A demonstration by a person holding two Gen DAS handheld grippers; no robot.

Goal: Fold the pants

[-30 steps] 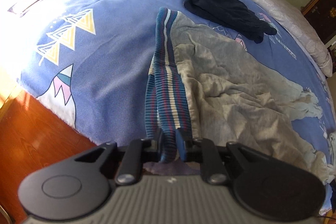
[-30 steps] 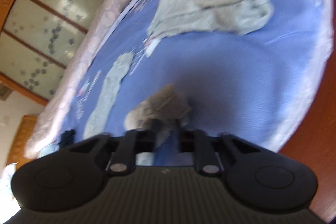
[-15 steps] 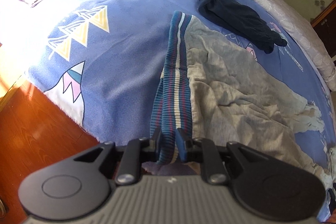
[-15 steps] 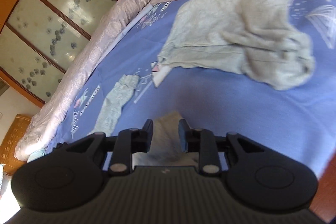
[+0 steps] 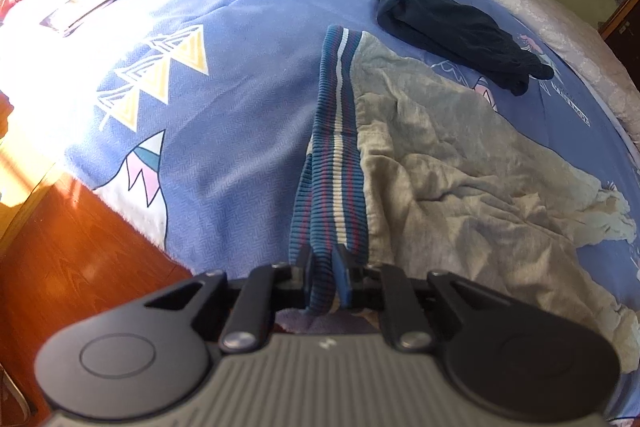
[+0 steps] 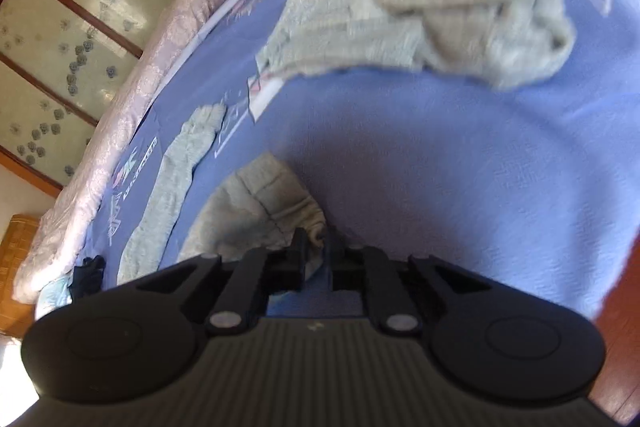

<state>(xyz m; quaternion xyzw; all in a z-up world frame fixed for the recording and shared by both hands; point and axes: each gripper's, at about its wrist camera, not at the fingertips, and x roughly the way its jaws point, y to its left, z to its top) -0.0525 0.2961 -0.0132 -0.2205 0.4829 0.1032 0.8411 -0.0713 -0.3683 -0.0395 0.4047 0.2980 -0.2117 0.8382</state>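
**Grey pants spread on the bed, waistband and leg end pinched**

The pants (image 5: 460, 163) are grey, soft and heavily wrinkled, with a ribbed waistband (image 5: 334, 155) striped in dark blue, red and white. They lie spread on the blue patterned bedspread (image 5: 224, 131), near its edge above the wooden floor. The waistband runs away from the bed edge toward the middle of the bedspread, and its near end is lifted off the bedspread and bunched into a narrow fold. The legs stretch sideways from the waistband, rumpled and partly overlapping. In the right wrist view, a crumpled grey leg end (image 6: 264, 211) is gathered into a raised lump on the bedspread.
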